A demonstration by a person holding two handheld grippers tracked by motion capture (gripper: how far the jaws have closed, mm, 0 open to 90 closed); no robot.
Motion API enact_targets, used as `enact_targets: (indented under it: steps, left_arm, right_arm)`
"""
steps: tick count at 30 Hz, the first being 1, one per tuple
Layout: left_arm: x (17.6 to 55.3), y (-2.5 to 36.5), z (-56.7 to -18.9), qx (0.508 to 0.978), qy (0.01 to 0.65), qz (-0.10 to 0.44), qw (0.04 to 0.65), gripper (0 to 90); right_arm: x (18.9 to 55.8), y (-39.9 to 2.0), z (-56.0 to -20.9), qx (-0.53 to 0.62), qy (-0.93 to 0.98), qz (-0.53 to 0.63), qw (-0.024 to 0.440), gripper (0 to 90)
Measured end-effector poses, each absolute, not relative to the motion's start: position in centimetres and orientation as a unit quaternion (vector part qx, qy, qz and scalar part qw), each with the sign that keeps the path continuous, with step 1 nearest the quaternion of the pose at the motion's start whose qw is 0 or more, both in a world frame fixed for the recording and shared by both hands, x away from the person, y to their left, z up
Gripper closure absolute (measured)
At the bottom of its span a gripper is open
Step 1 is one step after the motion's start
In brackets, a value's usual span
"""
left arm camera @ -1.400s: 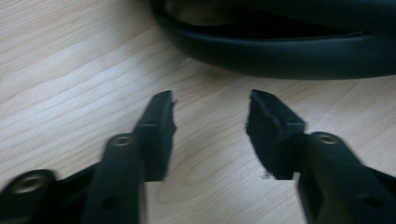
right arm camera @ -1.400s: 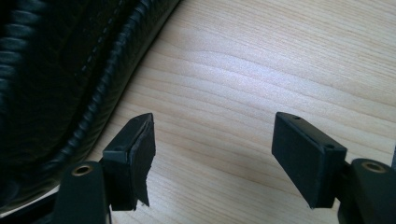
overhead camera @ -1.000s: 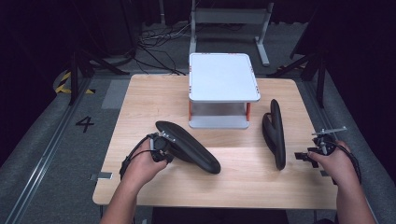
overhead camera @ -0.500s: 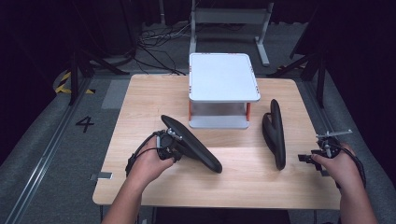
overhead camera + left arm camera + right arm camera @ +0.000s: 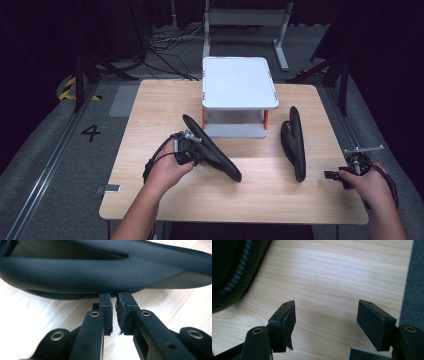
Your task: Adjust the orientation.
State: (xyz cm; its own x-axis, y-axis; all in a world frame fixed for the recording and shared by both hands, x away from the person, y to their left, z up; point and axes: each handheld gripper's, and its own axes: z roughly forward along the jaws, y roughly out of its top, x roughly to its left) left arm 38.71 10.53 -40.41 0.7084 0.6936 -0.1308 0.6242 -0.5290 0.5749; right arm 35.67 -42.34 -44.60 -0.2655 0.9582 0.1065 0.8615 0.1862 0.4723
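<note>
**Left shoe turned and shifted; right claw drawn back**

Since the earlier frames the left shoe (image 5: 212, 148) has swung: its far end now points more toward the white stand (image 5: 239, 82), and it has slid a little right along the tabletop (image 5: 150, 107). The left claw (image 5: 192, 150) went with it. The right claw (image 5: 336, 175) has pulled back toward the near right edge of the tabletop, away from the right shoe (image 5: 295, 142), which lies where it lay before.

Left claw: the jaws have just been opening a touch. In the left gripper view a thin gap runs between the pads (image 5: 107, 312), and I see nothing in that gap. The tips butt up against the underside rim of the left shoe (image 5: 100, 272); whether they pinch its edge I cannot tell, since the tips are hidden by it.

Right claw (image 5: 325, 322): jaws spread wide, bare wood between them. A dark, stitched shoe edge (image 5: 229, 277) sits off to the upper left, well apart from the pads.

Count:
- black shoes: two, both on the tabletop, one either side of the stand's front
- white stand with orange legs: one, at the far middle
- claws: two, one per hand
</note>
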Motion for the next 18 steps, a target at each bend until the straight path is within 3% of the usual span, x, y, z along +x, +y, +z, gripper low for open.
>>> enact_targets:
  steps: [18]
  left_arm:
    - [41.1, 7.6, -41.3, 0.875, 0.357, 0.054, 0.324, 79.4]
  right_arm:
    - [32.9, -44.7, -45.0, 0.633, 0.733, 0.223, 0.111, 31.8]
